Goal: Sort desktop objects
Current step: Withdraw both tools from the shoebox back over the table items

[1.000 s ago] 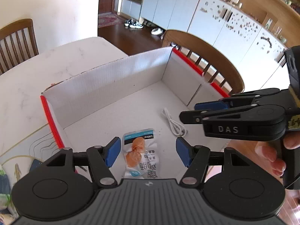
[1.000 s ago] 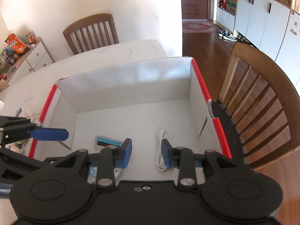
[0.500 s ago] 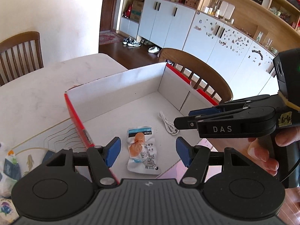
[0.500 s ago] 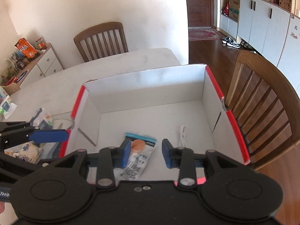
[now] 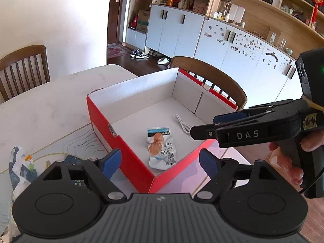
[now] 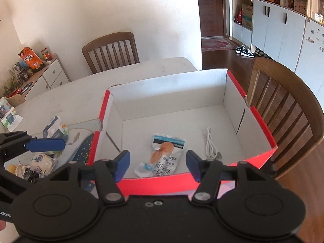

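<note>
- Both the left claw [image 5: 160,161] and the right claw [image 6: 157,165] hang empty with jaws spread, above the near edge of the red cardboard box [image 6: 261,121].
- A snack packet [image 6: 164,156] and a white USB cable [image 6: 210,144] lie inside the box, apparently sorted.
- More packets [image 6: 43,162] wait on the worktop [image 6: 81,93], left of the box.
- The right claw's side reads "DAS".

White marble table [image 6: 85,93] carries red box [image 6: 202,184], snack packets [image 6: 43,161]

White walls [image 6: 81,10], dark wood floor [image 6: 222,54], wooden chairs [image 6: 111,50], pale-blue cabinets [image 5: 174,32].
</note>
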Demonstrator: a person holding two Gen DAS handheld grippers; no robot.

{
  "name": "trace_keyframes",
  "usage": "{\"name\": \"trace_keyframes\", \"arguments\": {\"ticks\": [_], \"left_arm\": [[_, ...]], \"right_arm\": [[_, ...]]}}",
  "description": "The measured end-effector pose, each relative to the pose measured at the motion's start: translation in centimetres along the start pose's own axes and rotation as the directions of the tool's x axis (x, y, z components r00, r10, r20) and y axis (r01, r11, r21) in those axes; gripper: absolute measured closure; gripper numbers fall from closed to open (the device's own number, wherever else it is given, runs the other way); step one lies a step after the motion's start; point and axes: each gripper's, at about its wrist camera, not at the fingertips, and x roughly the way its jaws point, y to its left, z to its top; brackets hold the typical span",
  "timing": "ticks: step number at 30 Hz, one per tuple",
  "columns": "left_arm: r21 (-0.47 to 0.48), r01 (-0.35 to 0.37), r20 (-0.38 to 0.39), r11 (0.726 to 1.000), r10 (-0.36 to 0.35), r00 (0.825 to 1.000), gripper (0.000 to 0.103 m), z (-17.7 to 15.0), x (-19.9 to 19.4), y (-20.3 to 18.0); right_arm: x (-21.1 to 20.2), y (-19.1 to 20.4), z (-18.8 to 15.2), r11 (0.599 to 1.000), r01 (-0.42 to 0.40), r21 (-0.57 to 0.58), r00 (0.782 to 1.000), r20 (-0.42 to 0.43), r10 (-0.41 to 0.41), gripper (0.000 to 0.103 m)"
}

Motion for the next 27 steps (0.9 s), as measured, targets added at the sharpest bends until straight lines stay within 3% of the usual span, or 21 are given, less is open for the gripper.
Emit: {"name": "trace_keyframes", "arguments": {"ticks": [4, 7, 11, 27], "left_arm": [[-0.009, 0.019, 0.009, 1.0, -0.019, 1.0, 0.012, -0.9, -1.0, 0.9], [-0.006, 0.031, 0.02, 1.0, -0.031, 0.999, 0.0, -1.6, -1.8, 1.4], [-0.001, 0.024, 0.034, 1.0, -0.024, 0.999, 0.0, -2.5, -3.0, 2.1], [-0.06, 0.009, 0.141, 0.998, 0.0, 0.99, 0.0, -7.0, -9.0, 7.4]], "right_arm": [[-0.4, 1.2, -0.6, 1.0, 0.008, -0.005, 1.0, 0.009, -0.008, 0.037], [-0.6, 2.0, -1.1, 1.0, 0.014, -0.002, 1.0, 0.014, -0.014, 0.033], [-0.8, 3.4, -1.7, 1.0, 0.025, -0.003, 0.999, 0.025, -0.025, 0.028], [-1.1, 9.3, -4.4, 1.0, -0.006, -0.012, 1.0, 0.021, 0.006, 0.027]]}}
